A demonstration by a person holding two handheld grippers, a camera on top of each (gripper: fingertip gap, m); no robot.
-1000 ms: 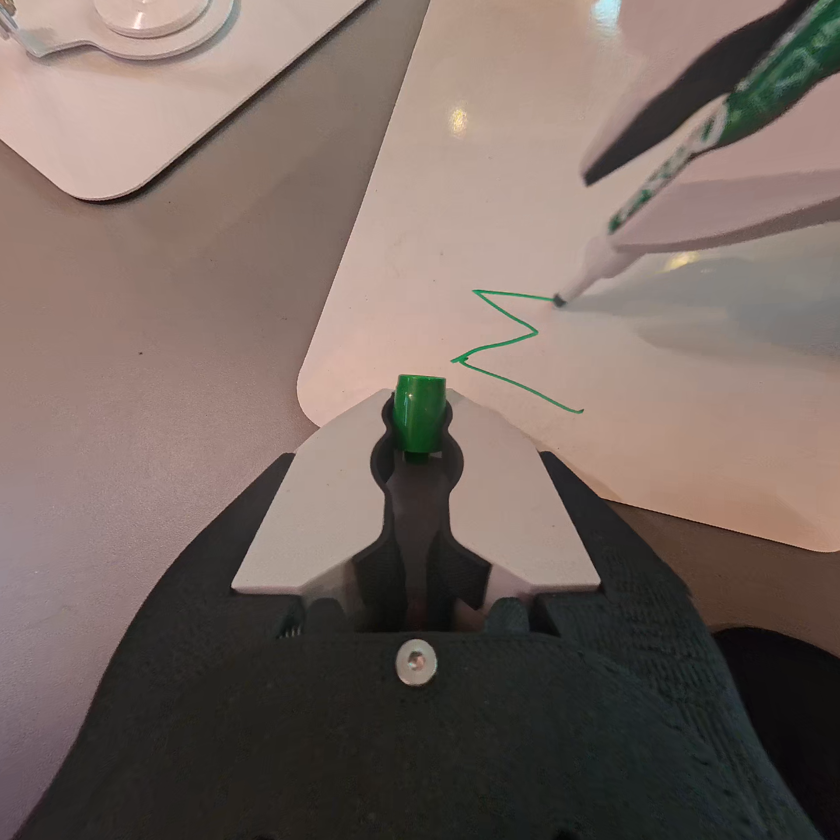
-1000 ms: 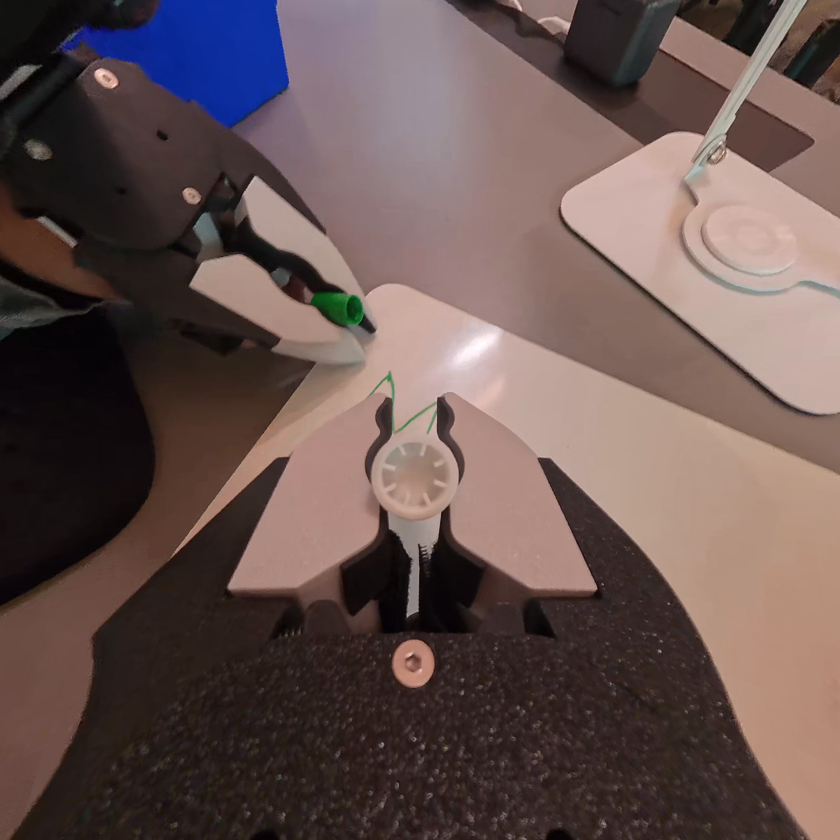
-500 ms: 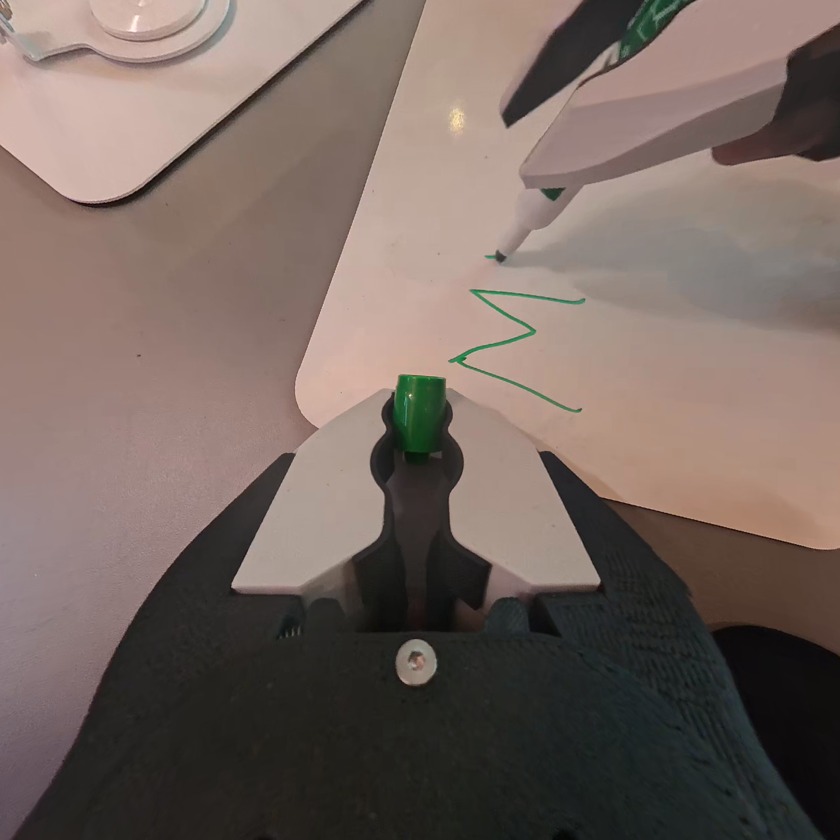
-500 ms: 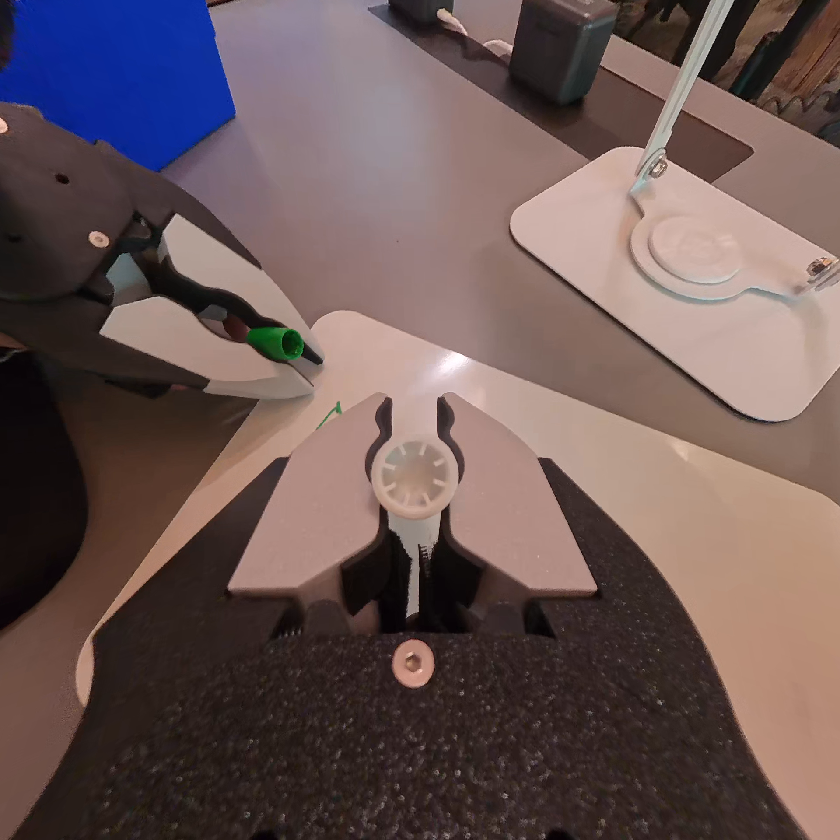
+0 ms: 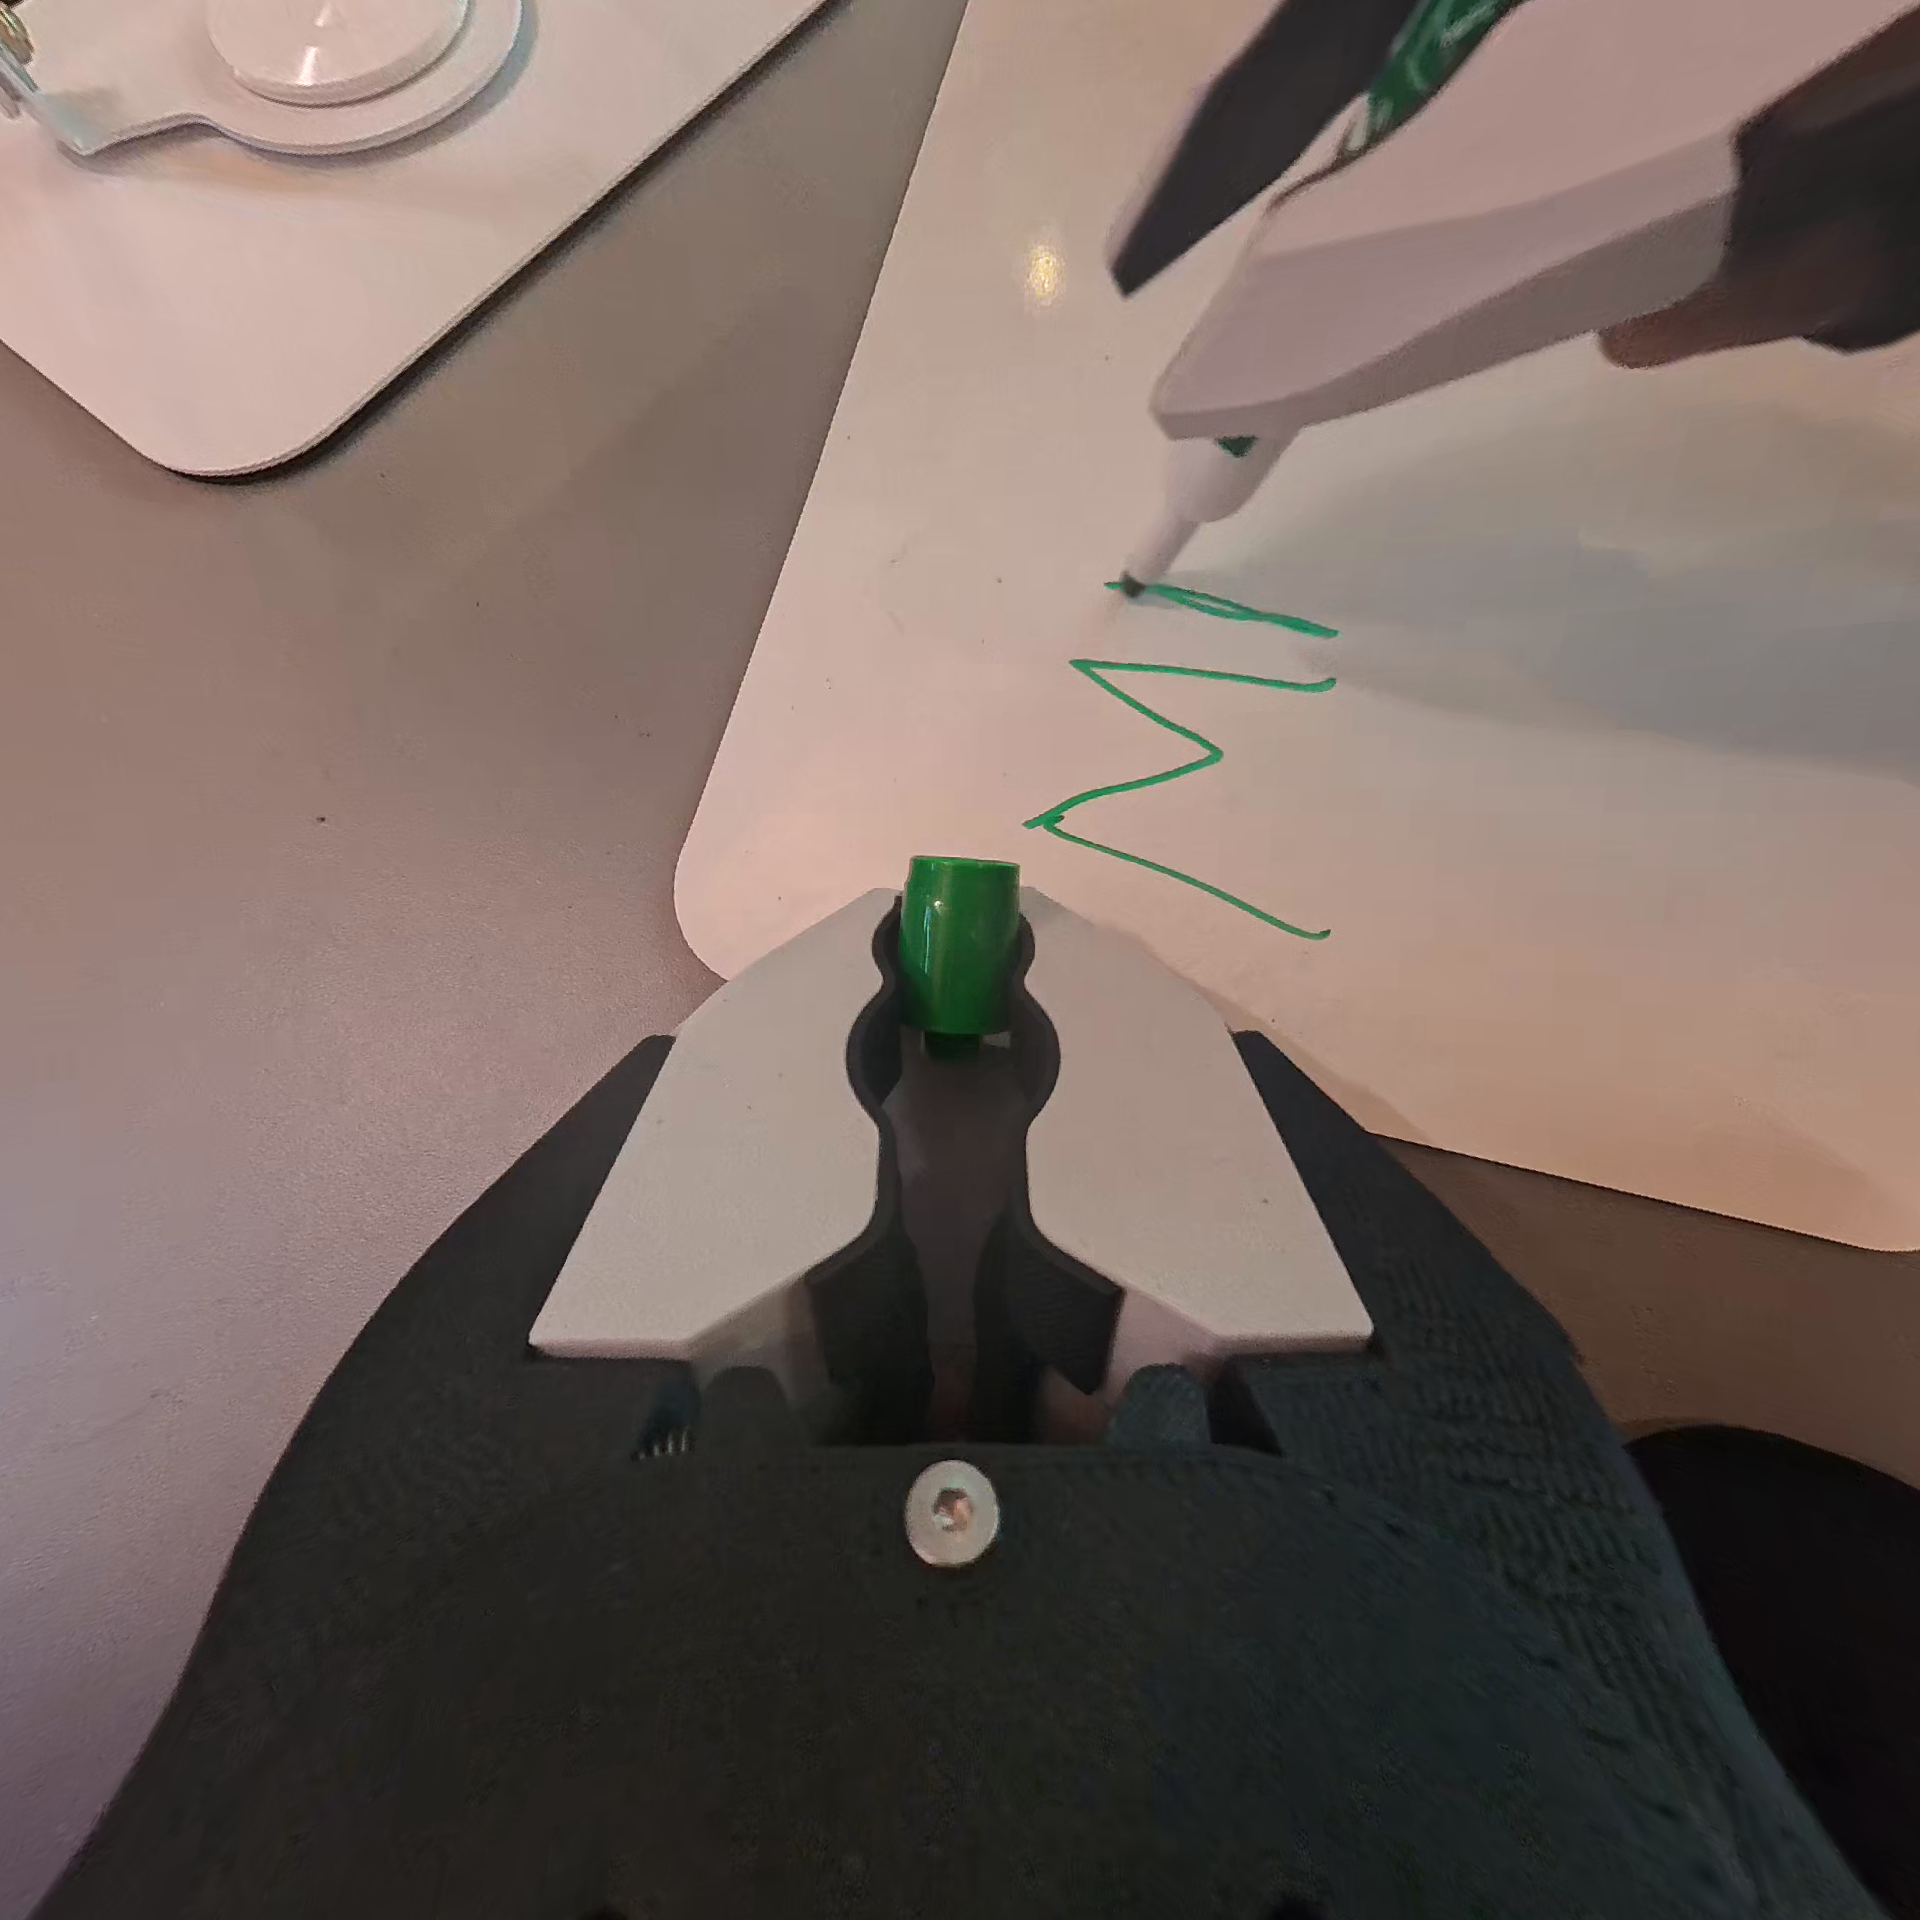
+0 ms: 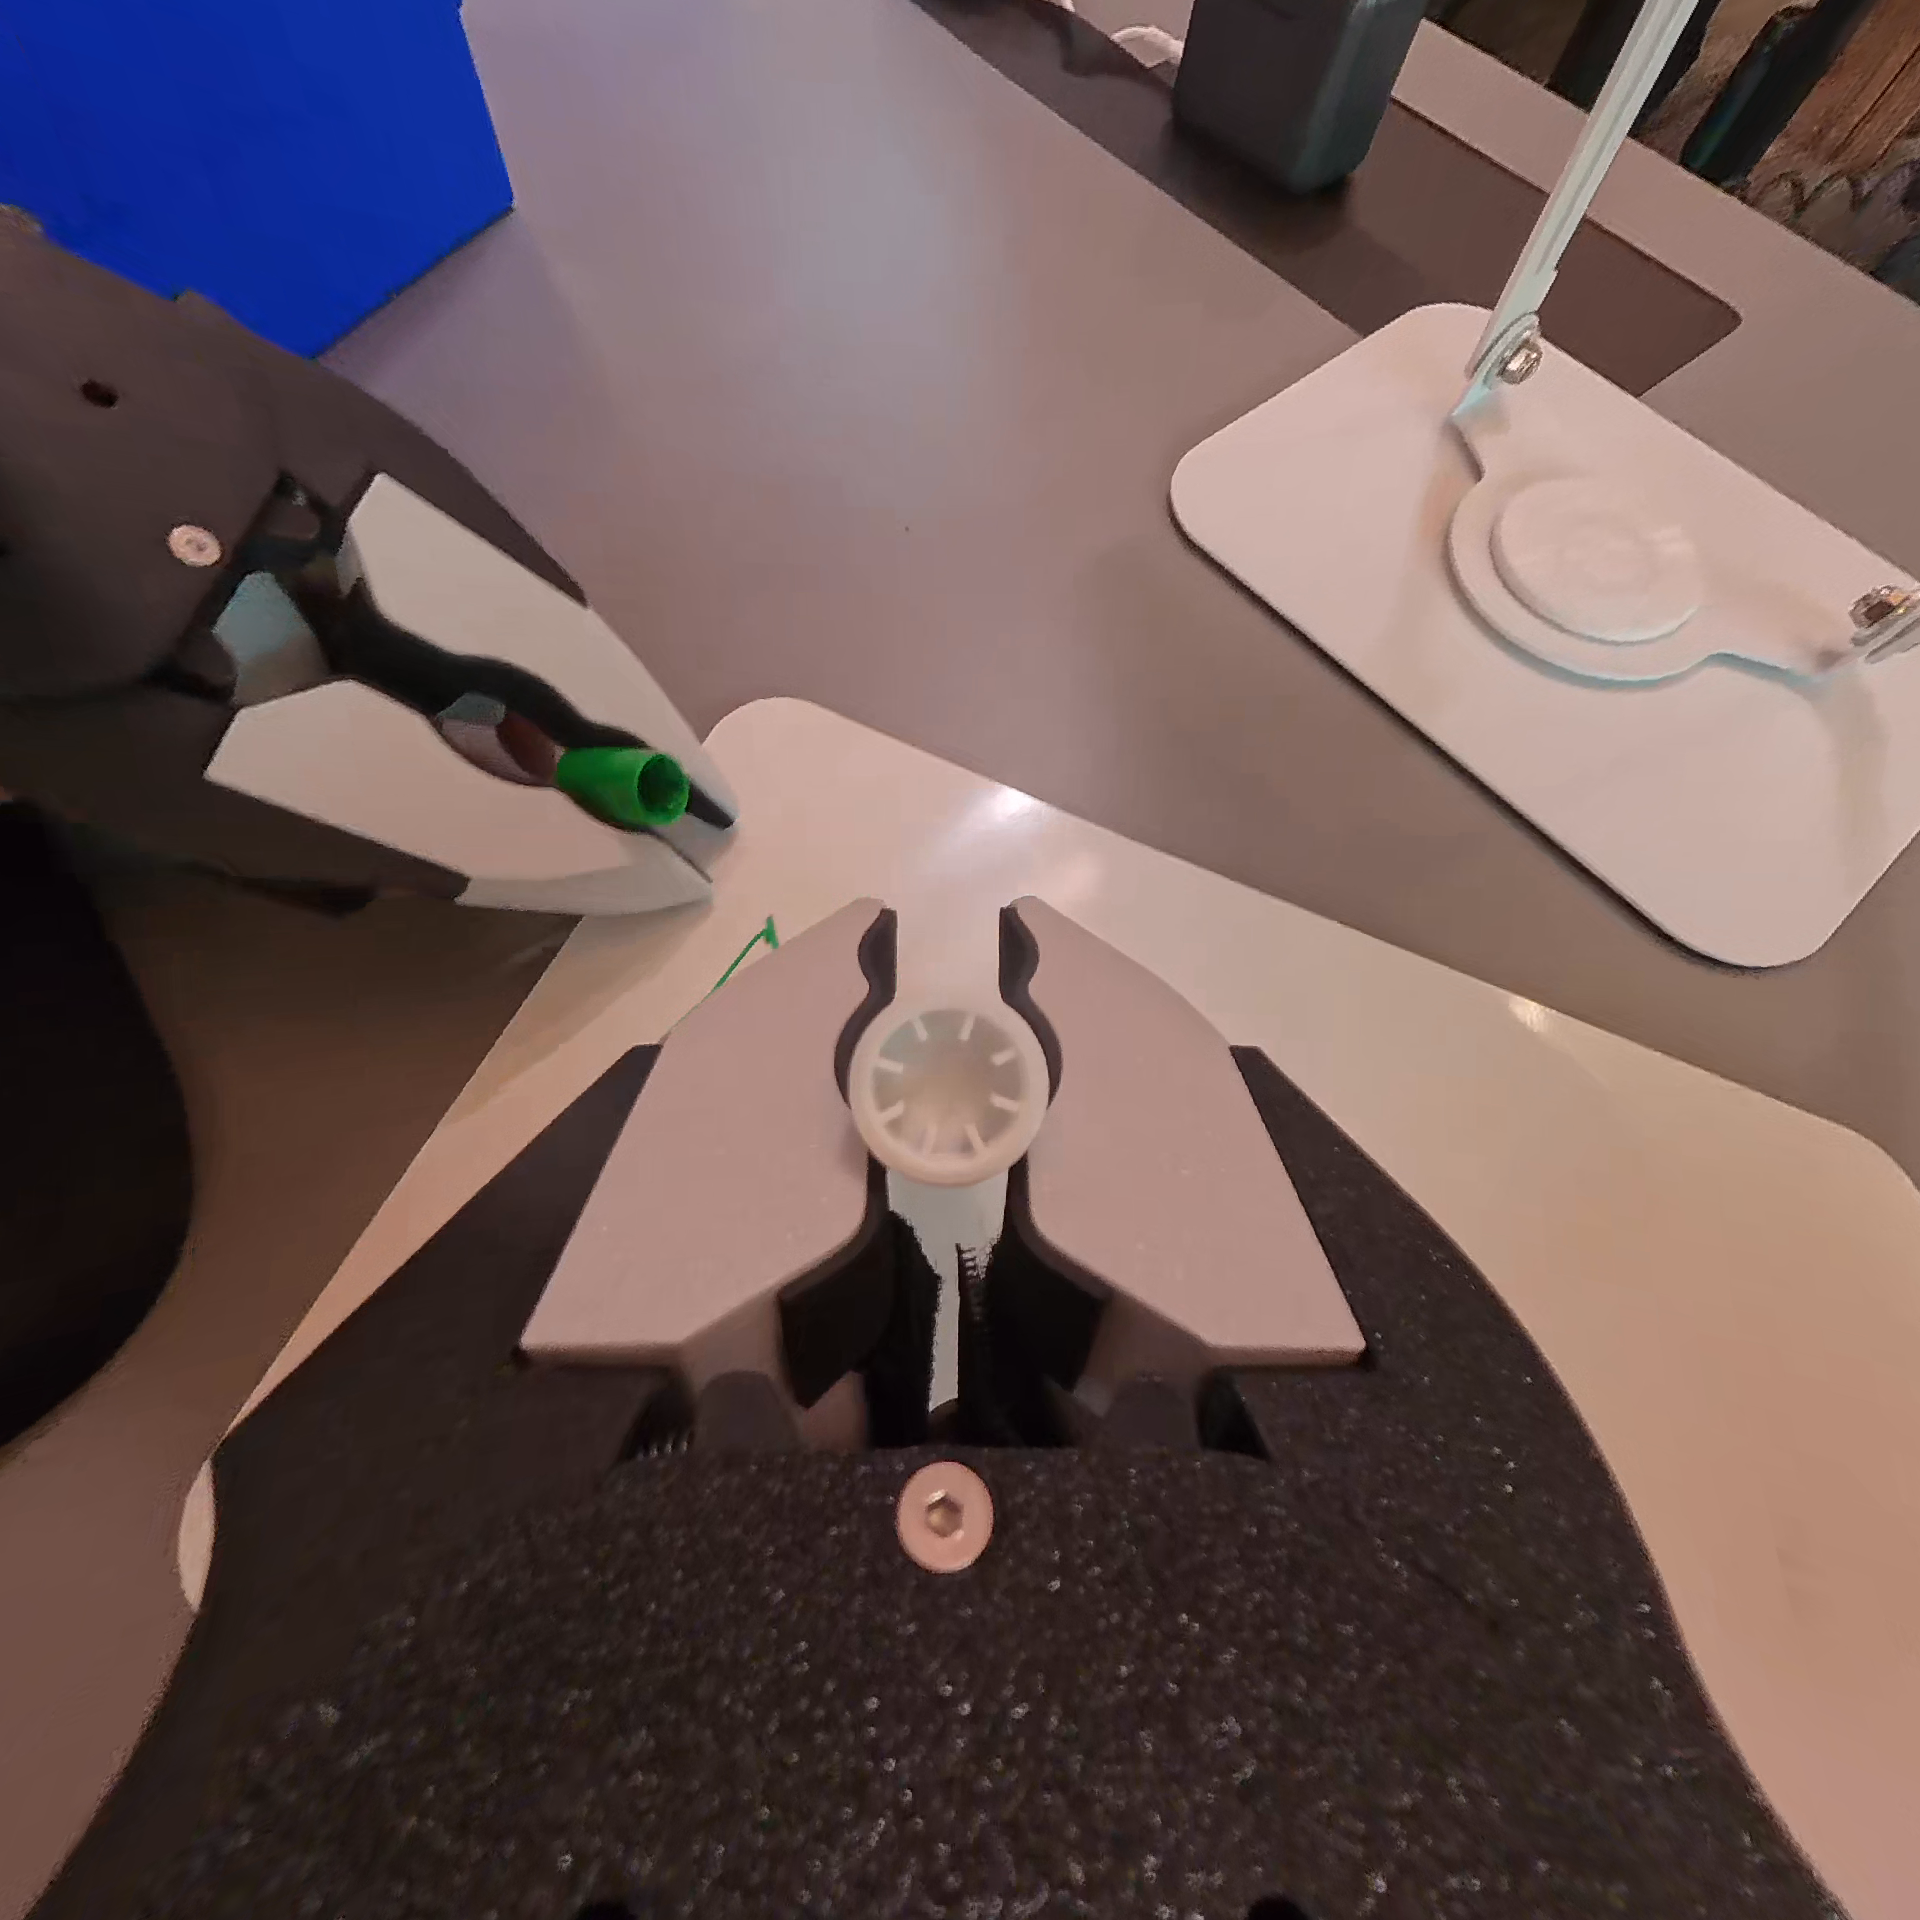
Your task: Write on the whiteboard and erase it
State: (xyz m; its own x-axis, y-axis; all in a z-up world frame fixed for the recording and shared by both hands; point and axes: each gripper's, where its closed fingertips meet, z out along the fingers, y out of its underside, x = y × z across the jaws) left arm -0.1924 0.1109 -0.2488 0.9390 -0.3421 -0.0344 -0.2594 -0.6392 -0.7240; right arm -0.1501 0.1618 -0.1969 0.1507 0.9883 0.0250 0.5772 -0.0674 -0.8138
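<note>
Left wrist view first: the left gripper (image 5: pixel 954 914) is clenching its fingers on a green marker cap (image 5: pixel 954 943), which is poking up out of the notch right between the fingertips, and it is hovering at the near corner of the whiteboard (image 5: pixel 1507 935), which is lying flat on the grey table (image 5: pixel 364 779). Ahead and to the right of those fingers a green zigzag line (image 5: pixel 1164 774) is sitting on the board, and just beyond it the marker (image 5: pixel 1195 499) is pressing its tip onto the board at the end of a shorter green stroke (image 5: pixel 1236 611), carried by the right gripper (image 5: pixel 1184 343) reaching in from the upper right. Far off to the upper left, a white stand base (image 5: pixel 260 281) is lying on the table. Over to the right wrist view: the right gripper (image 6: pixel 940 914) is grasping the marker (image 6: pixel 943 1096), its white round end facing the camera between the fingers; the whiteboard (image 6: pixel 1507 1195) is spreading out beneath, the left gripper (image 6: pixel 717 831) with the cap (image 6: pixel 623 790) is sitting off to the left, and the stand base (image 6: pixel 1351 644) is resting ahead to the right
</note>
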